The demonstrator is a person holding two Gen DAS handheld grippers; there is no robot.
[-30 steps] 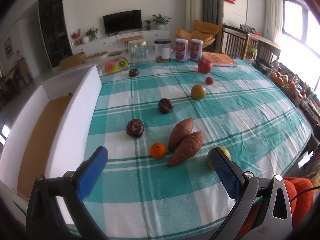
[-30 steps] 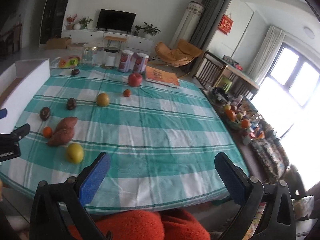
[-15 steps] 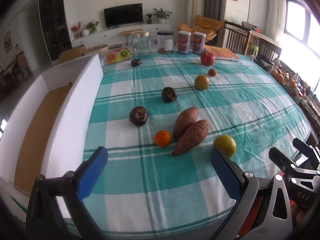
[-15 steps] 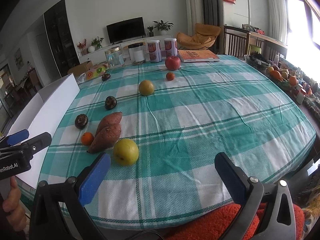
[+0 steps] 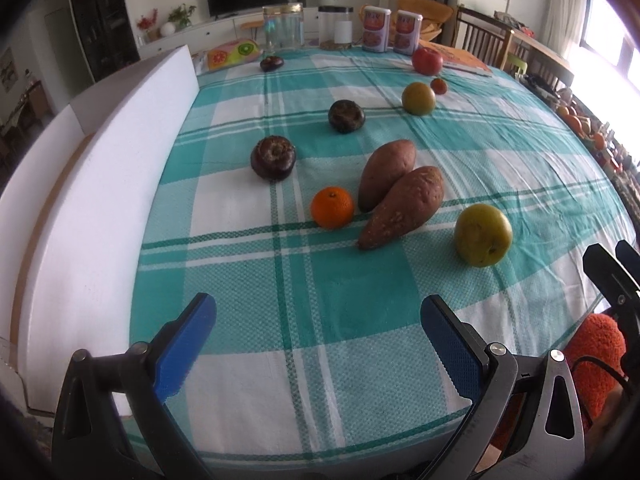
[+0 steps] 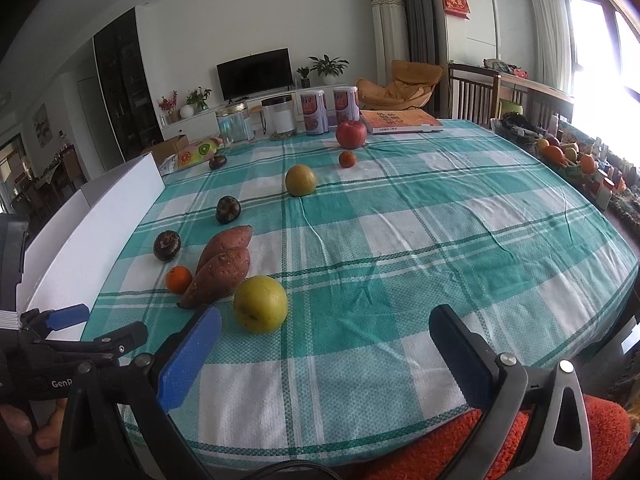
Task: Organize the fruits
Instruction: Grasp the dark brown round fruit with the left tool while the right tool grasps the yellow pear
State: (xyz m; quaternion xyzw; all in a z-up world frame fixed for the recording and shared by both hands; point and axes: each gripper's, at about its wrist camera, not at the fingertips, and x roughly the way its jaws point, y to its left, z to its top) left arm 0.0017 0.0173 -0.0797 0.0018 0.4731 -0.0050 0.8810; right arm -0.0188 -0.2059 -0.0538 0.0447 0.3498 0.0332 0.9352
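Note:
Fruit lies loose on a teal checked tablecloth [image 5: 320,280]. Near the front are a small orange [image 5: 332,207], two sweet potatoes [image 5: 400,208] and a yellow-green pear [image 5: 483,235]. Behind them are two dark mangosteens [image 5: 273,157], a second pear [image 5: 418,98], a small red fruit [image 5: 439,85] and a red apple [image 5: 427,60]. My left gripper [image 5: 316,344] is open and empty above the front edge. My right gripper [image 6: 324,354] is open and empty, just short of the near pear [image 6: 260,304].
A long white box [image 5: 92,216] with a brown floor runs along the table's left side. Jars [image 5: 282,26], two cans [image 5: 375,34], a book [image 6: 400,121] and a fruit-print pouch [image 5: 232,53] stand at the far edge. A third dark fruit [image 5: 271,63] lies near the jars.
Both grippers have moved forward and lower toward the front fruit group. The right gripper has swung left to face the near pear. Both stay open.

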